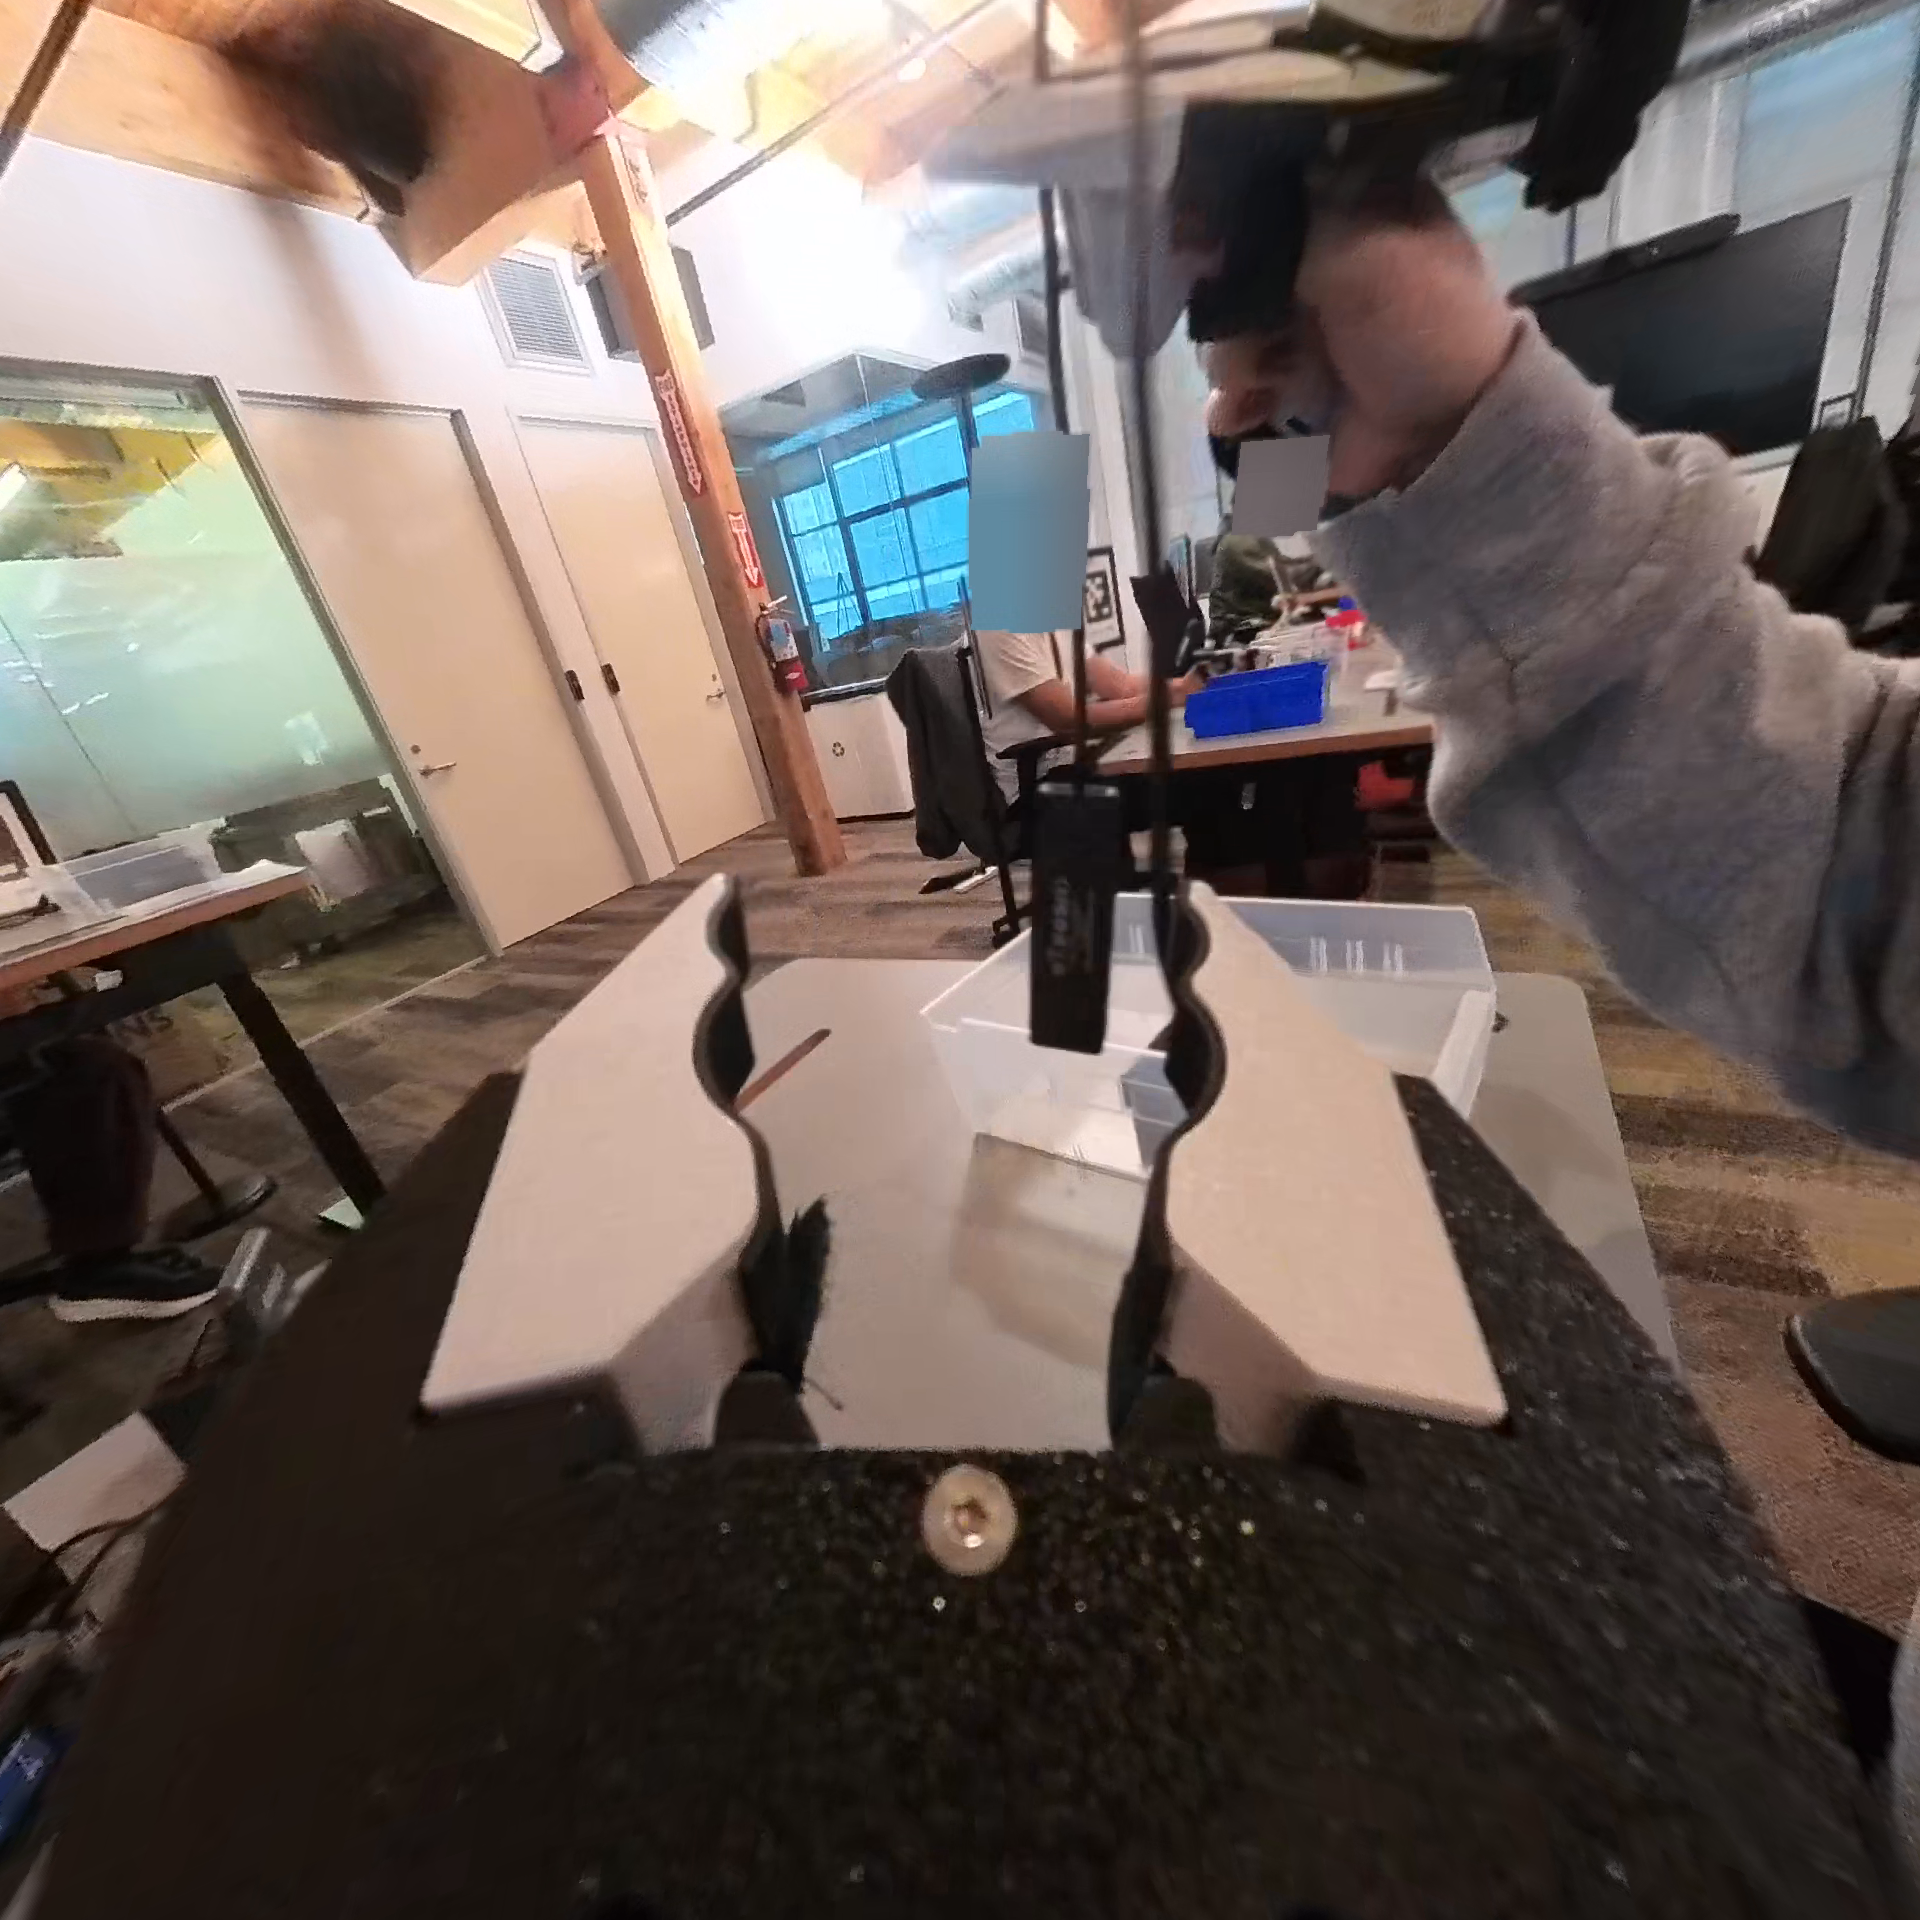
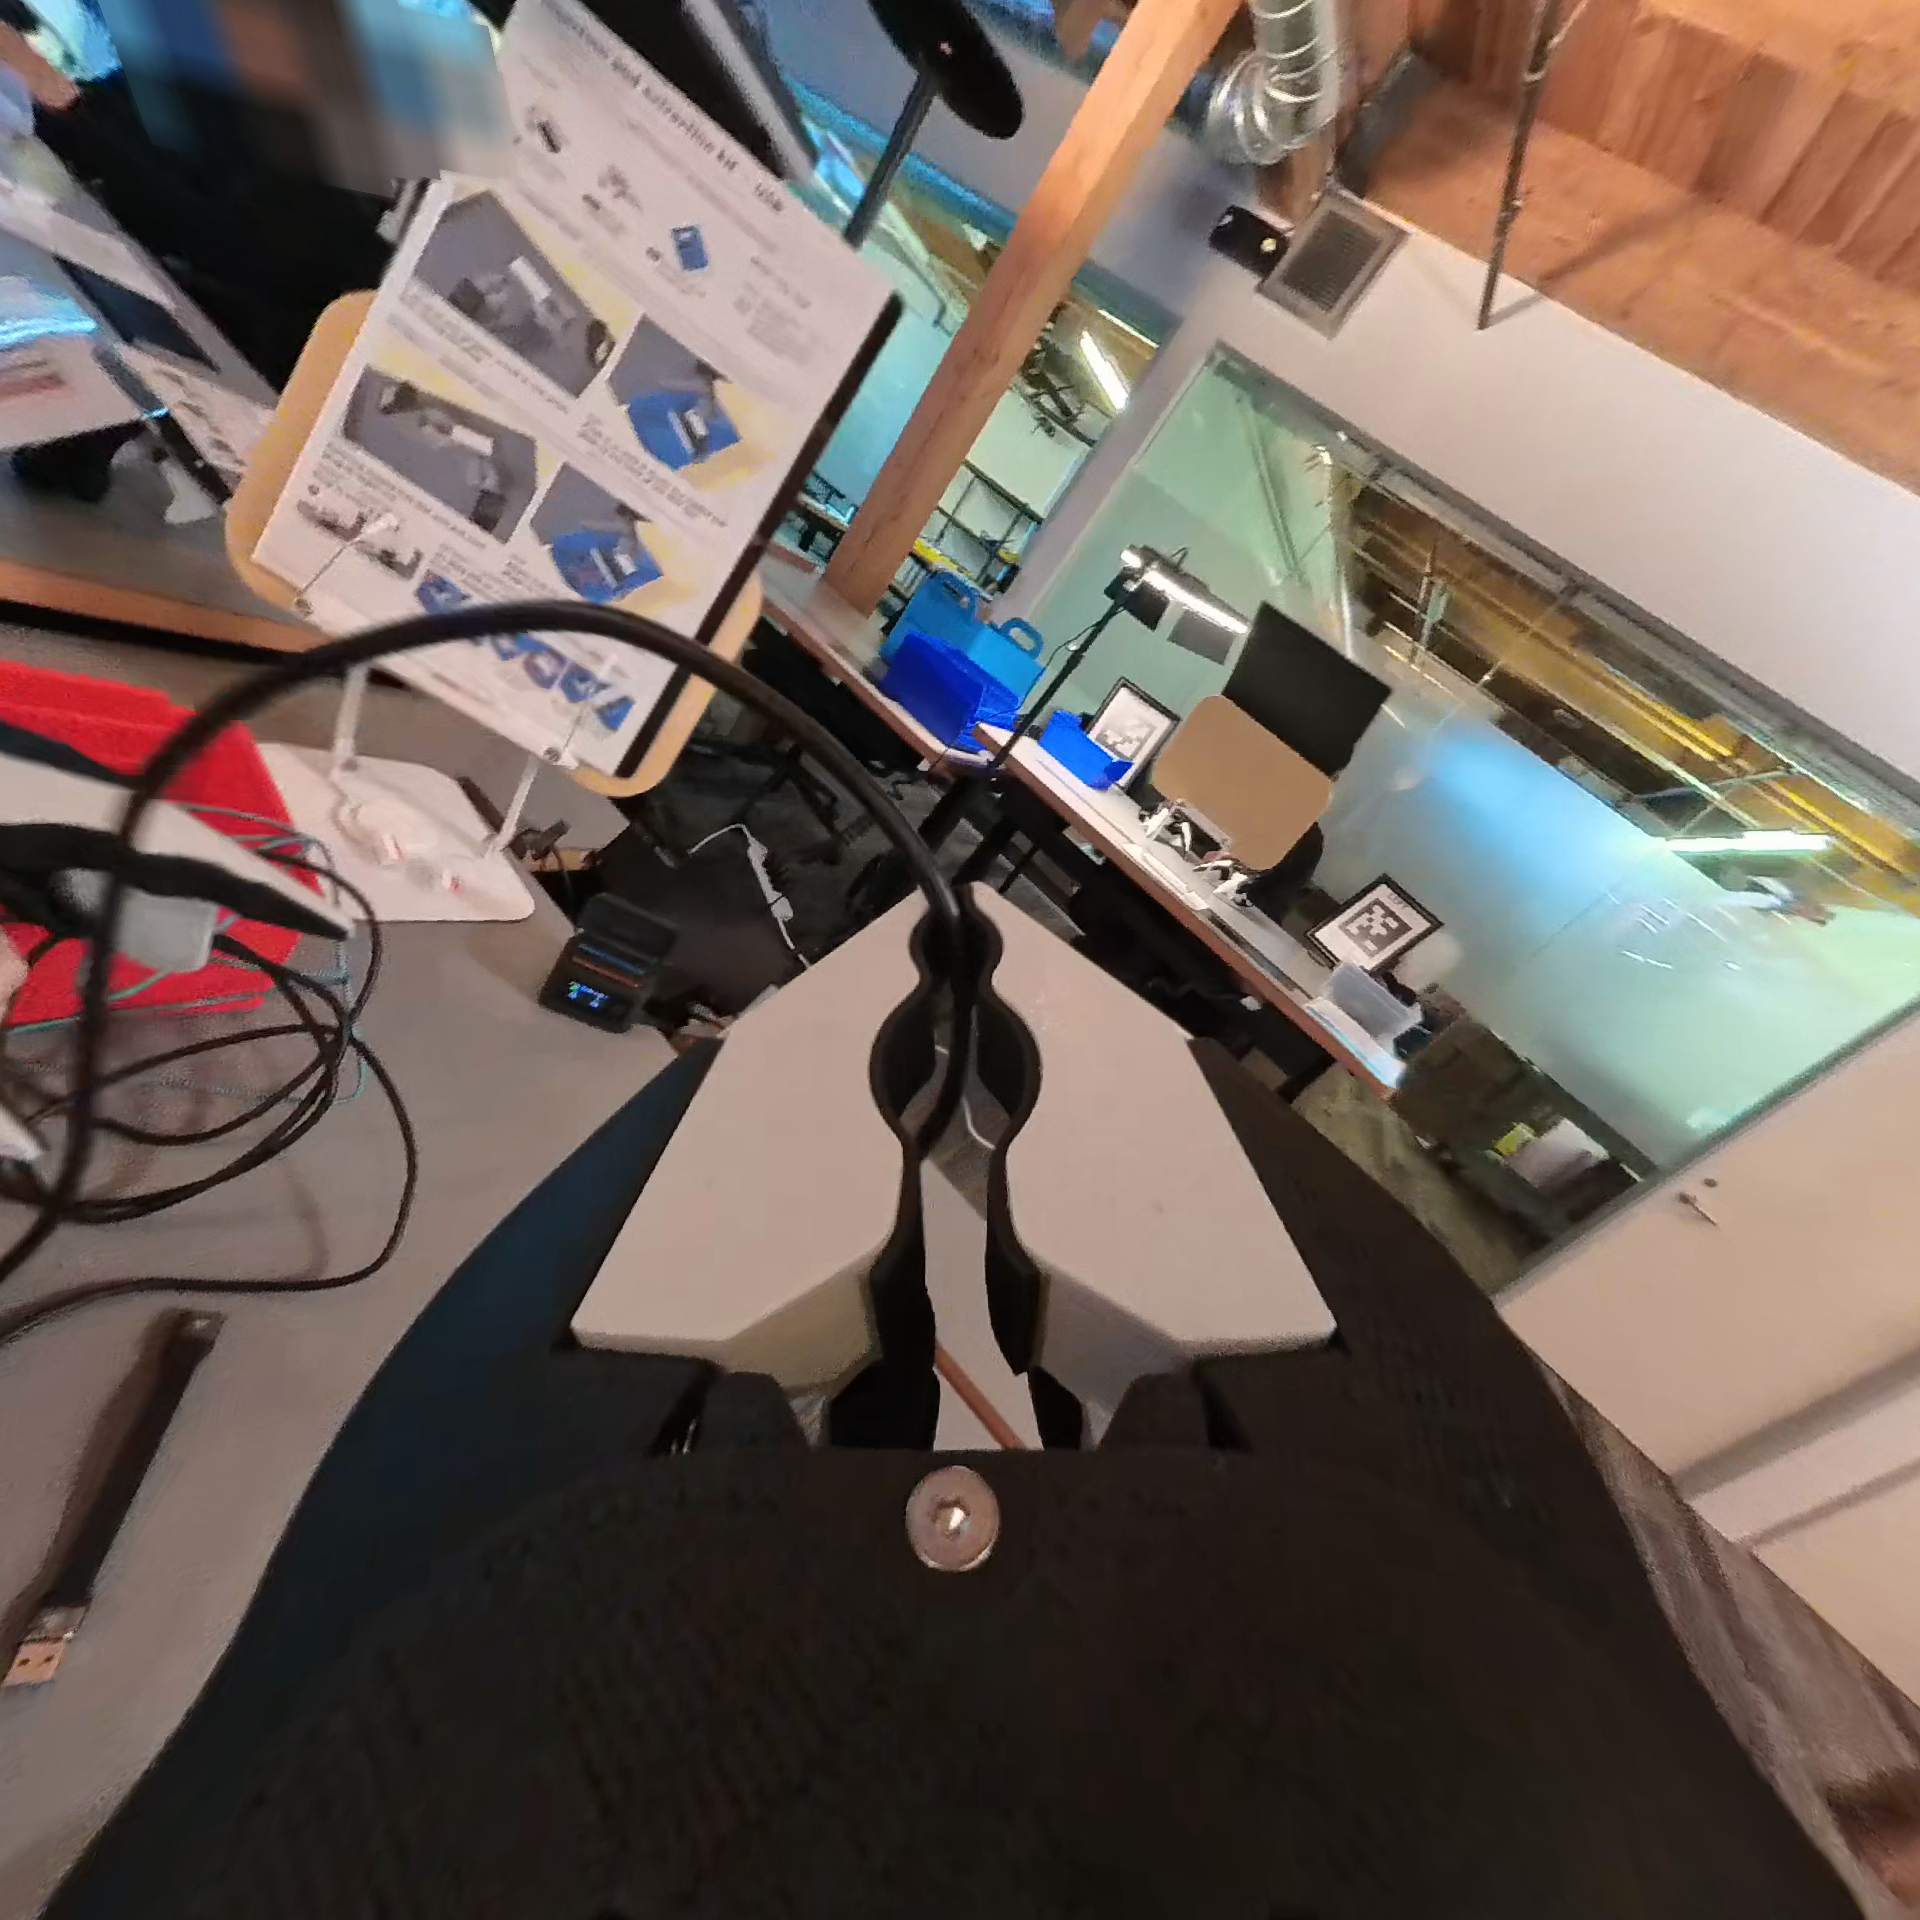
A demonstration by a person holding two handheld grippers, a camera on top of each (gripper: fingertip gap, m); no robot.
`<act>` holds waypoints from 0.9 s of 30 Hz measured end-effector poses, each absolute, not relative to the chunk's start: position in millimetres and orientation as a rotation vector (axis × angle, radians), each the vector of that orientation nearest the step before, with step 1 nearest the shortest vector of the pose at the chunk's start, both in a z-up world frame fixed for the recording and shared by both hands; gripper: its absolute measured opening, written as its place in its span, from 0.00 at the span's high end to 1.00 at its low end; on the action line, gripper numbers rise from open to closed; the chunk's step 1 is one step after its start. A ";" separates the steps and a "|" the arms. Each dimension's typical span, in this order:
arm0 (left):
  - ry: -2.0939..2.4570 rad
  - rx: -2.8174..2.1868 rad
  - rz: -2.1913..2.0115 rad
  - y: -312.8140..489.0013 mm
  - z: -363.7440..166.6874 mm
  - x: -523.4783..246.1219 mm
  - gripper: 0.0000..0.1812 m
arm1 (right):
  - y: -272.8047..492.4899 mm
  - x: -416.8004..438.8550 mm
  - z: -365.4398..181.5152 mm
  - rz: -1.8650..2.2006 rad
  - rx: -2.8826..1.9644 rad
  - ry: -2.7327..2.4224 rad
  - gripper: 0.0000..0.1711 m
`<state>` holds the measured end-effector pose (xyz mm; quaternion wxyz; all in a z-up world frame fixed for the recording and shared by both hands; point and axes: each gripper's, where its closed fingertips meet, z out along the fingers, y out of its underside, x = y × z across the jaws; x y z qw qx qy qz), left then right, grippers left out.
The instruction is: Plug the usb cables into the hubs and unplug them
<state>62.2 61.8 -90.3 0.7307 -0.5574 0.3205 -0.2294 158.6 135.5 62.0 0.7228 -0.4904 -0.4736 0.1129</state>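
Note:
In the left wrist view a black USB hub [image 1: 1072, 914] hangs upright from a thin black cable [image 1: 1151, 582]. It dangles between the fingertips of my left gripper [image 1: 961, 997], nearer the right finger. The left gripper is open and touches nothing. In the right wrist view my right gripper [image 2: 951, 935] is shut on a black cable [image 2: 582, 623] that arcs away to the left. A flat black cable with a USB plug [image 2: 42, 1652] lies on the table at the lower left.
A clear plastic bin [image 1: 1382, 997] stands on the white table [image 1: 1538, 1122] under the hub. A grey sleeve [image 1: 1621, 748] reaches up at the right. An instruction sheet on a stand [image 2: 561, 457], a red mat [image 2: 114, 727], loose cables [image 2: 260, 1101] and a small black device [image 2: 603, 982] are nearby. One gripper's finger ends stand about 20 cm off the other's.

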 end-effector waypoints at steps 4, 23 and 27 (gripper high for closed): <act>0.588 -1.222 -0.527 76.2 -105.9 39.9 0.56 | 155.4 180.5 91.7 0.187 -1.106 -1.001 1.00; 0.520 -1.391 -0.260 146.5 -245.2 6.2 0.75 | 266.4 329.3 122.8 -0.259 -1.432 -0.815 1.00; 0.517 -1.446 -0.347 147.7 -260.2 11.6 0.75 | 287.9 352.2 103.3 -0.248 -1.500 -0.767 1.00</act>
